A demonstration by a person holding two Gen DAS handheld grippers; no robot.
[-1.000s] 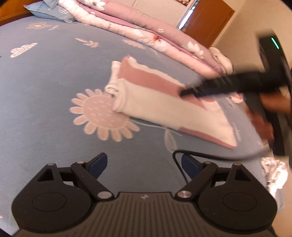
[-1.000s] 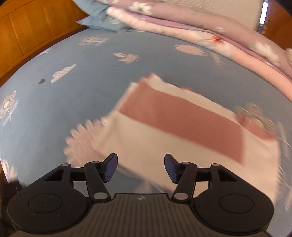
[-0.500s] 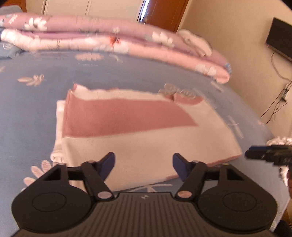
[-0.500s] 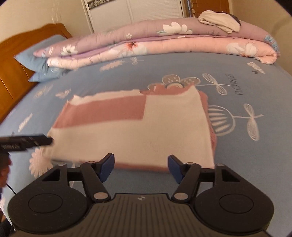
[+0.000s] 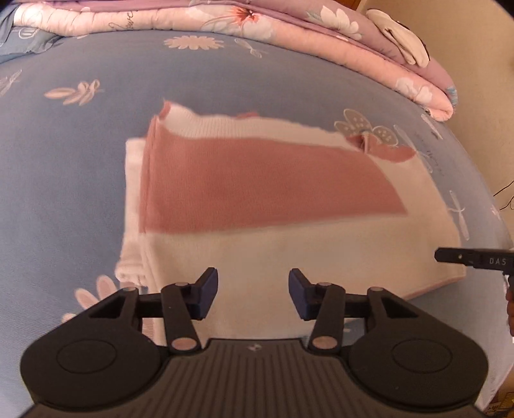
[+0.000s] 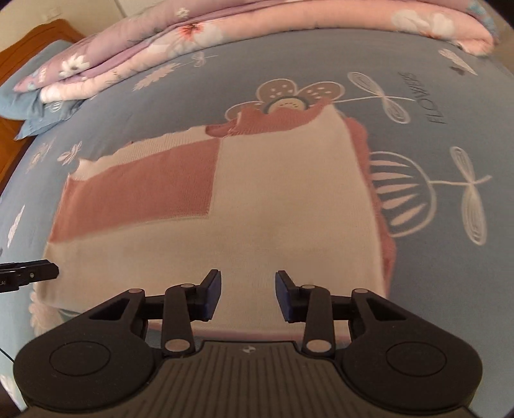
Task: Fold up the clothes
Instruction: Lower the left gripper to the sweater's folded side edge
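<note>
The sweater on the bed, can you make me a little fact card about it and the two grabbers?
sweater: cream and pink knit, folded into a flat rectangle
lies on: blue flowered bedsheet
left gripper: open, empty, over the near cream edge
right gripper: open, empty, over the near cream edge
behind it: rolled pink and purple quilt along the far side
on the quilt: a small cream item, too unclear to name
</note>
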